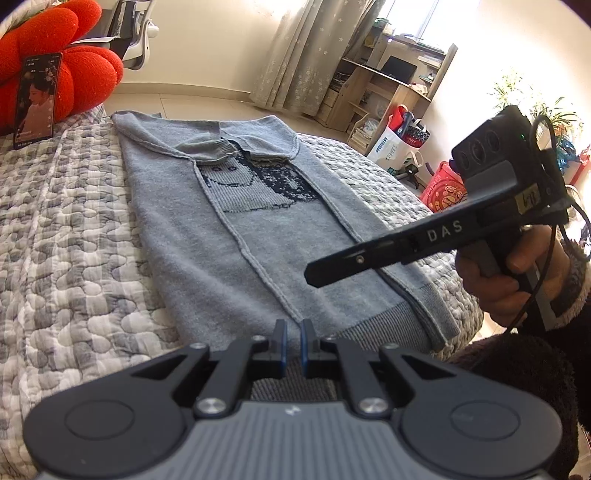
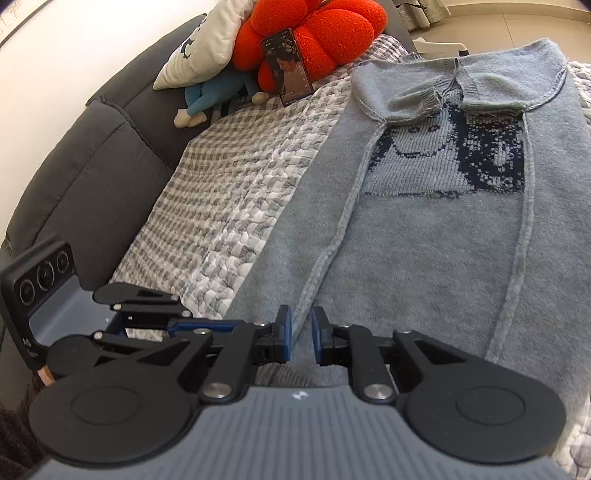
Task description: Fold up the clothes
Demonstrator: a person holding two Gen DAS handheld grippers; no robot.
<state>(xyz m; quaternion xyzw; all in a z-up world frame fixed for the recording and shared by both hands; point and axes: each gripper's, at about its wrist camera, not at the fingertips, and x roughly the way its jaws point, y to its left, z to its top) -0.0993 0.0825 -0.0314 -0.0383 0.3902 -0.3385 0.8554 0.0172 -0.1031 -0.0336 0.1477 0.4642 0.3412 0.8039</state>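
Note:
A grey-blue knitted sweater (image 1: 258,240) (image 2: 424,240) with a dark picture on its chest lies flat on the checked quilt (image 1: 74,229) (image 2: 229,206). Both its sides and sleeves are folded in over the middle. My left gripper (image 1: 293,334) hovers at the ribbed hem with its blue pads almost together and nothing between them. In the right wrist view the left gripper (image 2: 236,325) shows side-on at the left. My right gripper (image 2: 301,334) stands slightly open just over the sweater's left fold near the hem, with no cloth pinched. In the left wrist view the right gripper (image 1: 317,271), held by a hand, hangs over the sweater's right side.
A red flower cushion (image 2: 314,33) with a phone (image 2: 286,68) leaning on it, a white pillow (image 2: 207,44) and a blue plush toy (image 2: 210,92) sit by the dark headboard (image 2: 92,177). The bed's edge runs at the right, beyond it bags (image 1: 402,140) and a desk (image 1: 388,85).

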